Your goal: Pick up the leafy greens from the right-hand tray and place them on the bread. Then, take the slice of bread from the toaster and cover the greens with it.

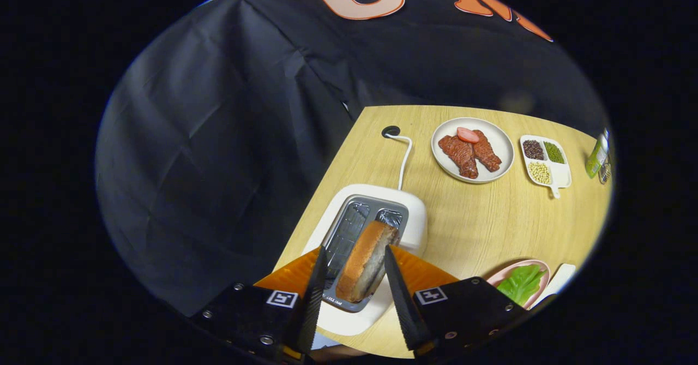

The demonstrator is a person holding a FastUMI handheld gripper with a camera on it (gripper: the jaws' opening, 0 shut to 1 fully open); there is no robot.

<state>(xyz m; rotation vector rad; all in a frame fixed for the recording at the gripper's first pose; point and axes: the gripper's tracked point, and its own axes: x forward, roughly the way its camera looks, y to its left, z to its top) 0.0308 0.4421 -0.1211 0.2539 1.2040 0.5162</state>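
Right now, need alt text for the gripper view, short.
The tool straddles a slice of bread standing in the white toaster, fingers at either side, contact unclear. Beyond lie a plate of meat and a bean tray; leafy greens sit to the right.

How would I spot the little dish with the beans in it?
Start at the round plate of reddish meat slices at the table's far side, well beyond the hand-held gripper straddling the toaster's bread slice. Right beside it sits the white divided dish, alone in holding three compartments: dark, green and pale beans.
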